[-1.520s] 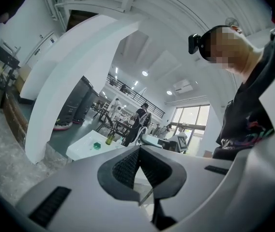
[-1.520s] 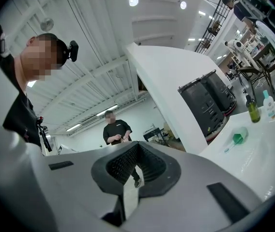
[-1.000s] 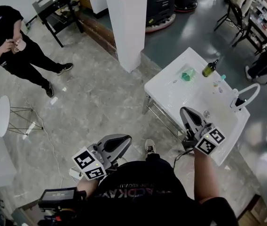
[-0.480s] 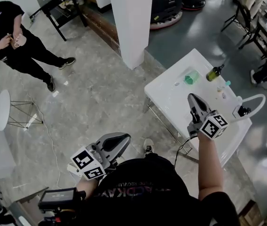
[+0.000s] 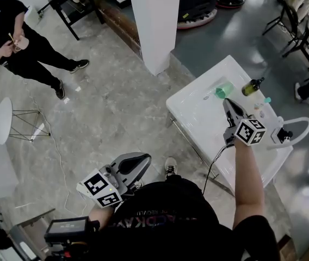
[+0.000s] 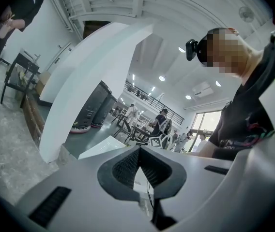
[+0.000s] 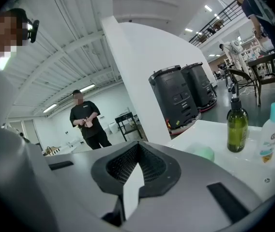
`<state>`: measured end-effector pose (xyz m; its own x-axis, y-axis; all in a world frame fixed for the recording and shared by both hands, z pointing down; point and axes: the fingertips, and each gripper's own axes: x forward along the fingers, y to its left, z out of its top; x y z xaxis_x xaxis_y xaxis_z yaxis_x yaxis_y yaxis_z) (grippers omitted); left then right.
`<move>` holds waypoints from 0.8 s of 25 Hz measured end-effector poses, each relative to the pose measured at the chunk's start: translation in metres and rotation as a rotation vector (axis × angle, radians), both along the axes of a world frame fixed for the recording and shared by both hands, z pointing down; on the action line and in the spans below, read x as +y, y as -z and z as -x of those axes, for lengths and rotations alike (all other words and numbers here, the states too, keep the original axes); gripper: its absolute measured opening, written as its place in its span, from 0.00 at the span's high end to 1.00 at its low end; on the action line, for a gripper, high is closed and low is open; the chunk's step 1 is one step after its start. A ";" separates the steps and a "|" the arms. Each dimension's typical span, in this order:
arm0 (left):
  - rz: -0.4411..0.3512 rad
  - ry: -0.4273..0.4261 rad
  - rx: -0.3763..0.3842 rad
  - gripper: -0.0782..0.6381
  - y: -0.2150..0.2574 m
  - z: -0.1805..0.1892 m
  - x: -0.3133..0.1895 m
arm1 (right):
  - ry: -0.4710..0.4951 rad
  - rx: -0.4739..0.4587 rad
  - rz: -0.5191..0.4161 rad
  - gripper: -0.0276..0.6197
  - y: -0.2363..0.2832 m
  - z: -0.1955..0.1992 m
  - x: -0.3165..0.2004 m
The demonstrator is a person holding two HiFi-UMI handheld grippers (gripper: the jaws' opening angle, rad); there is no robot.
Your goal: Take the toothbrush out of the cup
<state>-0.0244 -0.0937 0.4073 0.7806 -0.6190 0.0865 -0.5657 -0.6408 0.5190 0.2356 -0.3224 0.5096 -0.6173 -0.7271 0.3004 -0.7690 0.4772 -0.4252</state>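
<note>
A green cup [image 5: 223,91] stands at the far side of the white washbasin [image 5: 198,105]; it also shows as a pale green cup [image 7: 201,153] just past the right jaws. No toothbrush can be made out in it. My right gripper [image 5: 227,101] hovers over the basin, its tip close to the cup on the near side, jaws shut and empty [image 7: 137,145]. My left gripper [image 5: 138,161] hangs low by my body above the floor, shut with nothing in it [image 6: 138,150].
An olive glass bottle [image 5: 251,86] and a small white bottle with a teal cap [image 5: 263,103] stand right of the cup. A white faucet [image 5: 288,134] arches at the basin's right end. A white pillar [image 5: 157,23] rises behind. A person in black [image 5: 18,31] stands far left.
My right gripper has moved forward over the basin toward the green cup. The left gripper has stayed by my body.
</note>
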 end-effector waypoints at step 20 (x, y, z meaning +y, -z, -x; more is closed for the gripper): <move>0.059 0.111 -0.009 0.88 -0.014 -0.009 -0.004 | 0.343 0.614 0.027 0.94 -0.094 -0.004 -0.064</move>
